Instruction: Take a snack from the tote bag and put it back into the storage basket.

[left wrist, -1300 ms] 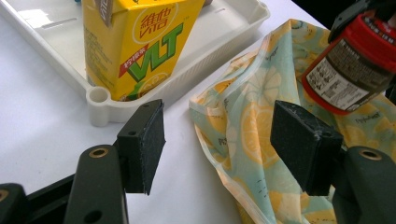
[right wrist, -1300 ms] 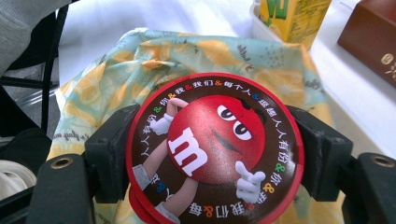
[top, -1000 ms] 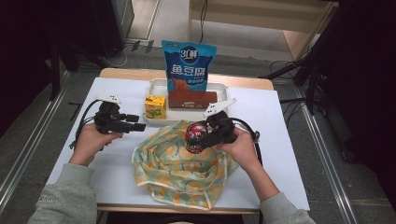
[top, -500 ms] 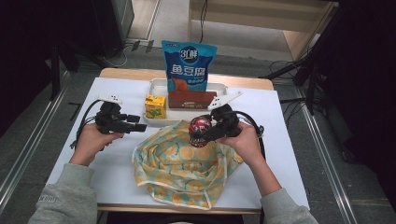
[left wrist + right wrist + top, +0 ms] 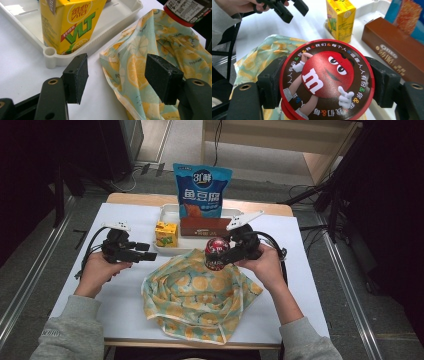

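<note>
My right gripper point(image 5: 223, 256) is shut on a round red and brown M&M's candy tub point(image 5: 217, 253) point(image 5: 327, 80), held above the far edge of a yellow lemon-print cloth bag point(image 5: 199, 295) point(image 5: 155, 60) spread on the white table. Its jaws press the tub's sides in the right gripper view. My left gripper point(image 5: 150, 253) point(image 5: 122, 77) is open and empty, low over the table, left of the bag and near the white tray point(image 5: 167, 211) point(image 5: 50, 52). The tub's underside point(image 5: 187, 11) shows at the top right of the left gripper view.
The tray holds a yellow VLT lemon tea carton point(image 5: 166, 233) point(image 5: 72, 22) point(image 5: 340, 17), a brown Oreo box point(image 5: 202, 226) point(image 5: 392, 50) and an upright blue snack pouch point(image 5: 201, 190). Bare white table point(image 5: 90, 295) lies at both sides of the bag. Cables trail behind each gripper.
My right gripper has lifted the candy tub slightly and carried it toward the tray. The left gripper has stayed where it was.
</note>
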